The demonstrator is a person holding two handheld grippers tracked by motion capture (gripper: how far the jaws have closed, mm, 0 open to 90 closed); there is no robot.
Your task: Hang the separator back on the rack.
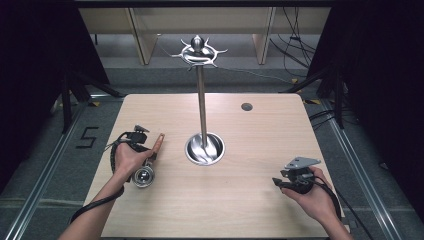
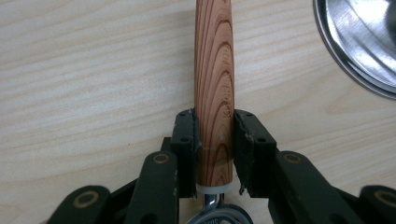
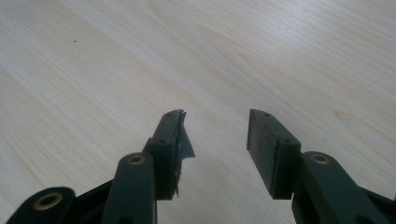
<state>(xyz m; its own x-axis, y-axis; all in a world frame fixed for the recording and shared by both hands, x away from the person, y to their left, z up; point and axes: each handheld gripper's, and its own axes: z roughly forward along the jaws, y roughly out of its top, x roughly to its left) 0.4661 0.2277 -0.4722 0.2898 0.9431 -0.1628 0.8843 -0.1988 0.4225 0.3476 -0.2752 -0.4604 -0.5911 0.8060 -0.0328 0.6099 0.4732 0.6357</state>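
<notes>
The left gripper (image 2: 214, 135) sits closest to the lens in its own view, its two black jaws pressed flat against either side of the wooden handle (image 2: 214, 70) of a small ladle (image 1: 145, 170). The grip lands low on the handle, just above the pale collar where the metal neck begins. Seen from the high view, the ladle lies on the table (image 1: 250, 200) at the person's left, steel bowl toward the person, handle pointing away toward the stand (image 1: 202, 100).

The likely aim is hanging the ladle on the stand's hooked crown (image 1: 198, 51), so a firm hold matters: the handle is round, smooth and varnished, and it could roll or swivel between flat pads once the heavy bowl end swings free. Lifting slowly and letting the bowl hang downward should keep it steady.

The handle shows bold reddish grain; the bowl is polished and reflective. The stand is a slim bright metal pole rising from a shallow mirror-like dish (image 1: 204, 148). The table is pale, matt laminate.

The right gripper (image 3: 215, 135) rests apart at the right, jaws spread, holding nothing, one pad's lining frayed
</notes>
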